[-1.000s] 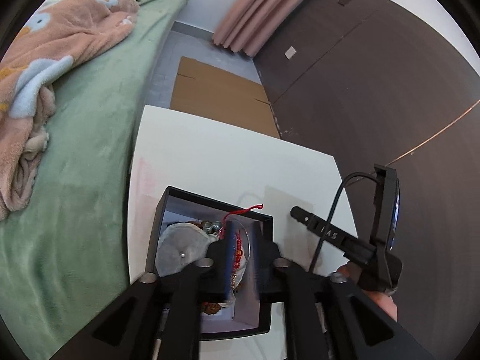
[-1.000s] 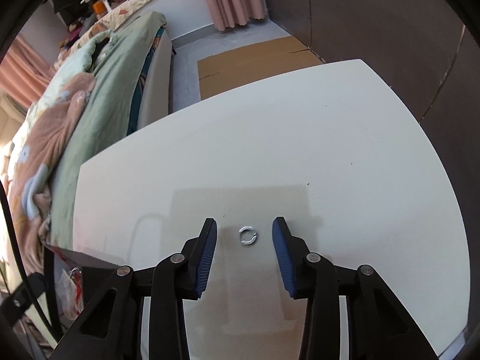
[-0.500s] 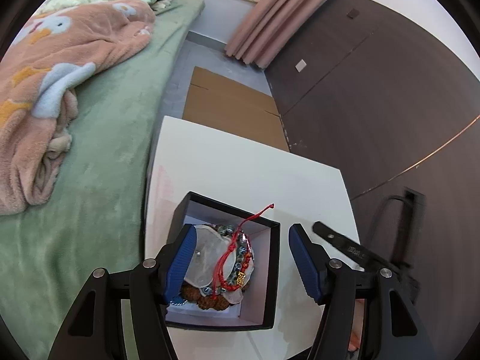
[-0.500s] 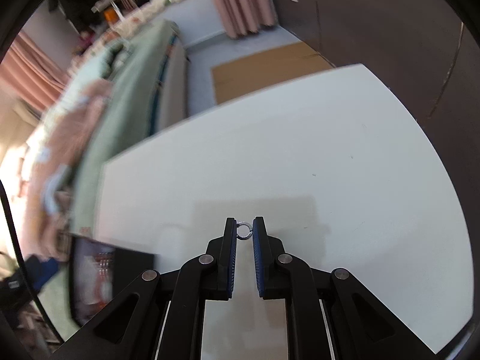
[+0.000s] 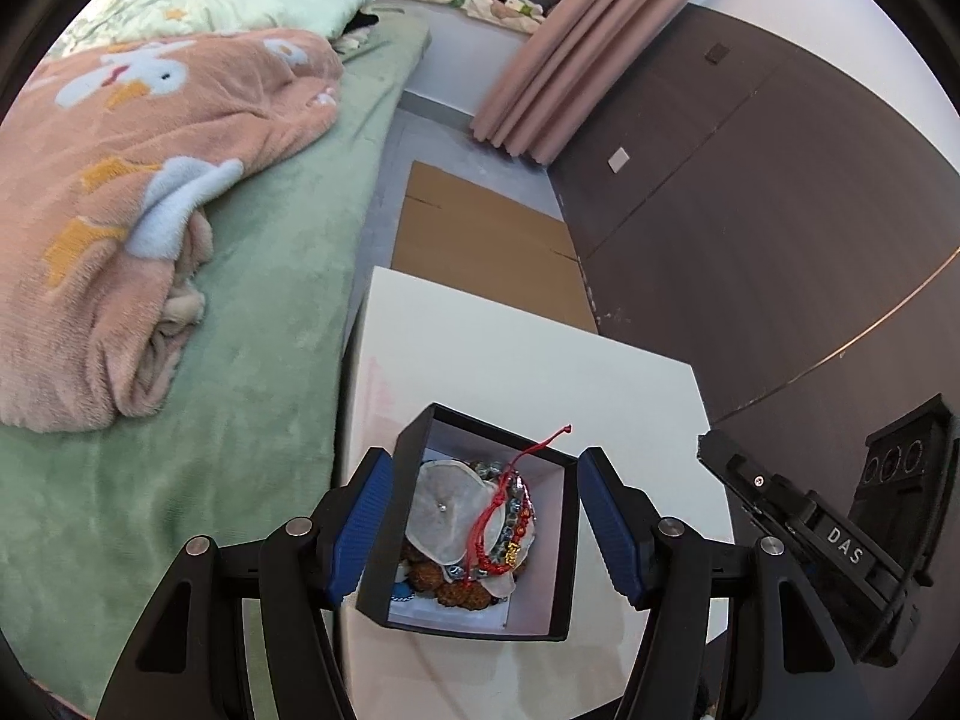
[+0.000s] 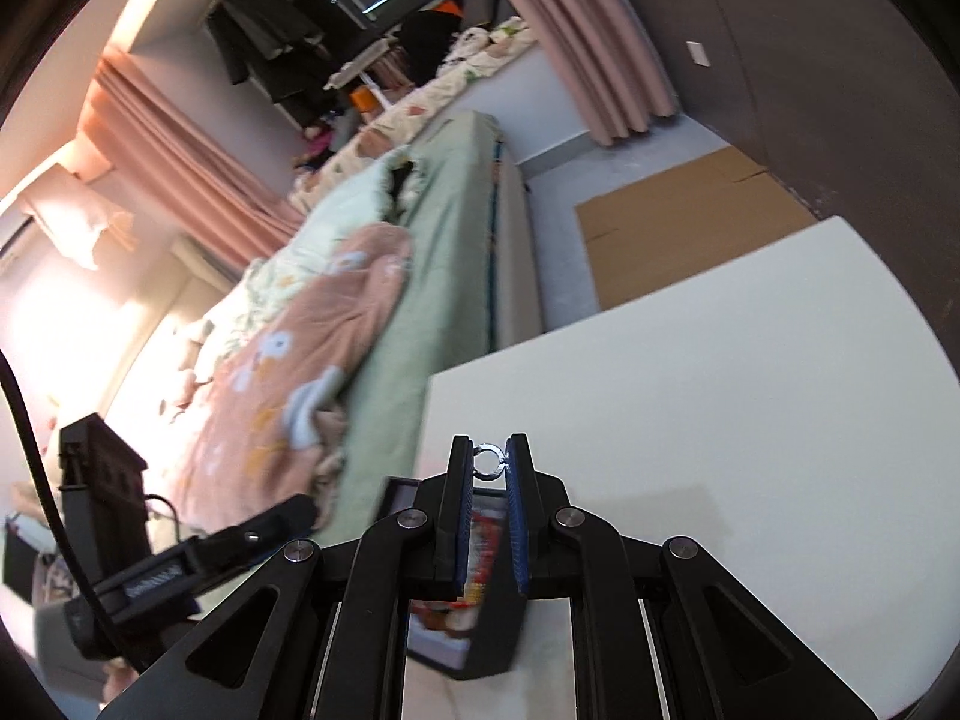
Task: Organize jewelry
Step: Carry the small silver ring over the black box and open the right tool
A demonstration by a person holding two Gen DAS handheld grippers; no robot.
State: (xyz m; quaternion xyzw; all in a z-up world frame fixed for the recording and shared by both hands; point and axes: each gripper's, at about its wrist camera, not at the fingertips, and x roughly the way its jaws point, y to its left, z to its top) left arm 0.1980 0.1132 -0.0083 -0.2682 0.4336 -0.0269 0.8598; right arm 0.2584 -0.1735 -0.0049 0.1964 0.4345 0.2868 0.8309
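A black jewelry box with a white lining stands on the white table. It holds a red cord bracelet, a pale round disc and beaded pieces. My left gripper hangs open above the box, one blue pad on each side of it, touching nothing. In the right wrist view my right gripper is shut on a small silver ring pinched at the fingertips, lifted off the table. Part of the box shows behind and below its fingers.
A bed with a green cover and a pink blanket runs along the table's left side. Flat cardboard lies on the floor beyond the table. A dark wall stands to the right. The right gripper's body shows at lower right.
My left gripper let go of the red bracelet, opened wide and rose above the box. My right gripper shut on the silver ring, lifted it off the table and swung left toward the box.
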